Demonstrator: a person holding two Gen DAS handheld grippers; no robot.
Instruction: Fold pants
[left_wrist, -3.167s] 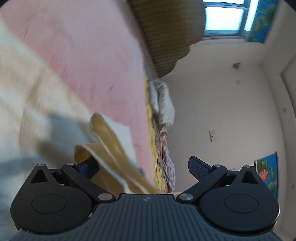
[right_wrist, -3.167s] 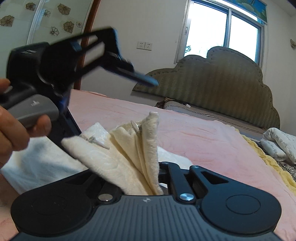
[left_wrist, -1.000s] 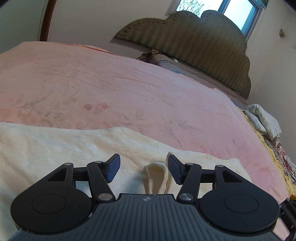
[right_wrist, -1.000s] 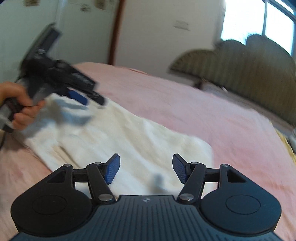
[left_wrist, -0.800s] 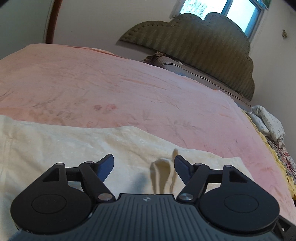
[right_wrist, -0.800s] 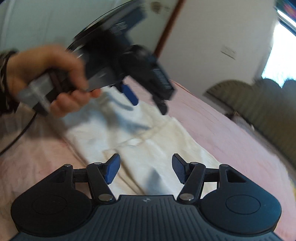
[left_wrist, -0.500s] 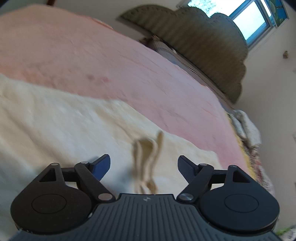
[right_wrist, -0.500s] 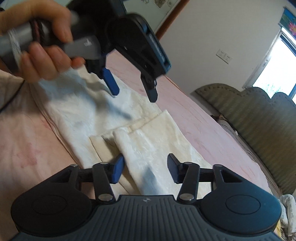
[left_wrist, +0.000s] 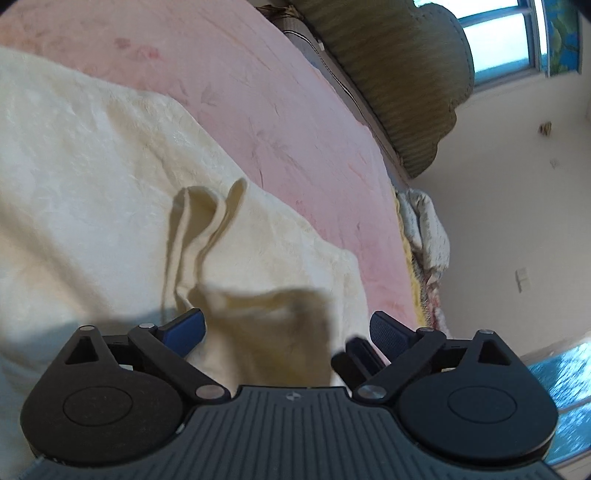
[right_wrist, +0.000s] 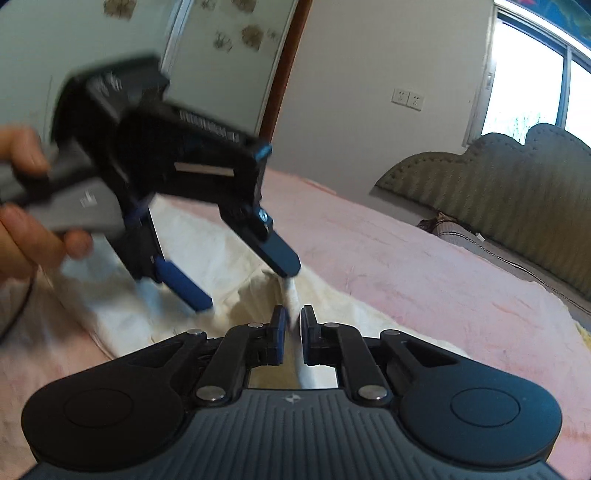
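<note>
The right gripper (right_wrist: 291, 334) has just been closing and its jaws now pinch a raised ridge of the cream pants (right_wrist: 229, 258), the cloth standing up thin between the two blue pads. The left gripper (left_wrist: 286, 332) has just been opening and stands spread wide; a blurred flap of the same cloth rises between its fingers, but neither pad presses on it, so it holds nothing. In the right wrist view this left gripper hangs just above the pants beside the pinched ridge, gripped by the person's hand (right_wrist: 22, 218) at the frame's left edge. The pants lie spread across the pink bedspread (left_wrist: 258, 92), with a small looped fold of fabric ahead of the left gripper, and the padded headboard (right_wrist: 517, 184) sits beyond. The step in hand looks like gathering an edge for a fold. To do it well, the left gripper should probably settle over a matching piece of the edge and close through all its layers, not just the top one. Both grippers would then lift together and evenly, keeping the cloth taut between them so the fold lands flat and does not bunch.
</note>
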